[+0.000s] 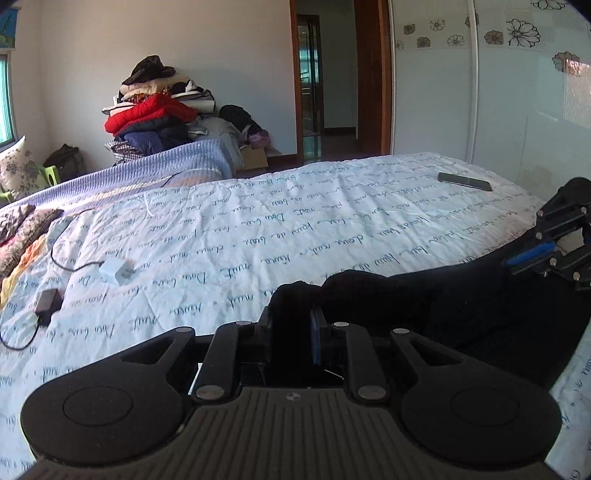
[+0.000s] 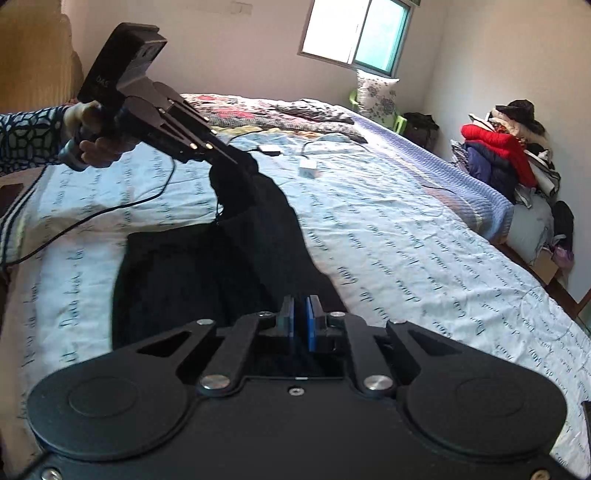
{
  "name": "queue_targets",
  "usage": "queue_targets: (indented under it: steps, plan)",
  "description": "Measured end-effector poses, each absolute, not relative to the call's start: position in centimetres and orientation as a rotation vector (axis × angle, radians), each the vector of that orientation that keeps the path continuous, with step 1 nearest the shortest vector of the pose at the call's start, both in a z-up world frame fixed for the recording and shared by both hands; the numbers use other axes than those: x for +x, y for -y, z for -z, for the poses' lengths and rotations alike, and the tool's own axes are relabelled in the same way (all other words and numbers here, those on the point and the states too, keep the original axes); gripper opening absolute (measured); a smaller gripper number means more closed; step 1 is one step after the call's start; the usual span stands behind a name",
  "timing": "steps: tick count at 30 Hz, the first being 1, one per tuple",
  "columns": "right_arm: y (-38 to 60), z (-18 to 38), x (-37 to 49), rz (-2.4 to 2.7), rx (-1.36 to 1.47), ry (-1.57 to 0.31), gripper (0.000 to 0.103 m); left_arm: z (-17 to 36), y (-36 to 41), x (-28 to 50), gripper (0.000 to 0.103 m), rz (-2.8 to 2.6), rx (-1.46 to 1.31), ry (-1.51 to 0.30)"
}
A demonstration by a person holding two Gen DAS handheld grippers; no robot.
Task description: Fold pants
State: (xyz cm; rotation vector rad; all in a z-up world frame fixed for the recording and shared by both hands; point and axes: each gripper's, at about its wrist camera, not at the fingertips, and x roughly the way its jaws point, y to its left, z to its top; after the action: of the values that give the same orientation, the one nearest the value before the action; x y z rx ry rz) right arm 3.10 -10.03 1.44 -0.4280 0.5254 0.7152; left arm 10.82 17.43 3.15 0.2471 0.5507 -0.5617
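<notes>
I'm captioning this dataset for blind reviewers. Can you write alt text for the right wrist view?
The right tongs pinch one end of black pants lifted over a bed's script-printed sheet, while the left tongs, held in a hand, grip the other end higher up. Chargers and cables lie beyond.

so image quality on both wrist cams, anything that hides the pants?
Left wrist: black pants underexposed, folds unreadable; bedsheet sharp, fisheye bends the wardrobe edge. Right wrist: window blown out, pants a near-featureless dark mass, sheet print smeared at the left edge, left gripper crisp.
</notes>
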Motion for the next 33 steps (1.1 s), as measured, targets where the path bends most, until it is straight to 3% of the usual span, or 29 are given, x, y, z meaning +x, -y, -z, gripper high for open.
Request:
queue_targets:
  steps: [8,15,17,19,25,29,33]
  plan:
    - [7.1,3.6,-1.4,-0.792,-0.407,-0.596,0.008,1.9,-20.0,5.3,0.021,0.487,0.234,-0.671]
    - [7.0,3.8,-3.3,-0.788,-0.338,-0.59,0.008,2.0,-20.3,3.6,0.022,0.452,0.24,-0.659]
    - [6.5,4.5,-3.6,-0.789,-0.353,-0.6,0.008,2.5,-20.2,3.8,0.036,0.429,0.272,-0.682]
    - [5.8,5.3,-3.7,-0.793,-0.357,-0.614,0.009,2.9,-20.6,4.4,0.042,0.378,0.264,-0.726]
    - [4.7,6.2,-4.3,-0.798,-0.393,-0.605,0.009,0.4,-20.4,3.6,0.046,0.291,0.229,-0.702]
    - [5.3,6.6,-4.3,-0.791,-0.353,-0.612,0.008,-0.4,-18.5,2.6,0.067,0.249,0.365,-0.649]
    - [4.8,7.0,-5.2,-0.75,-0.39,-0.579,0.009,0.4,-19.4,3.4,0.067,0.144,0.389,-0.721]
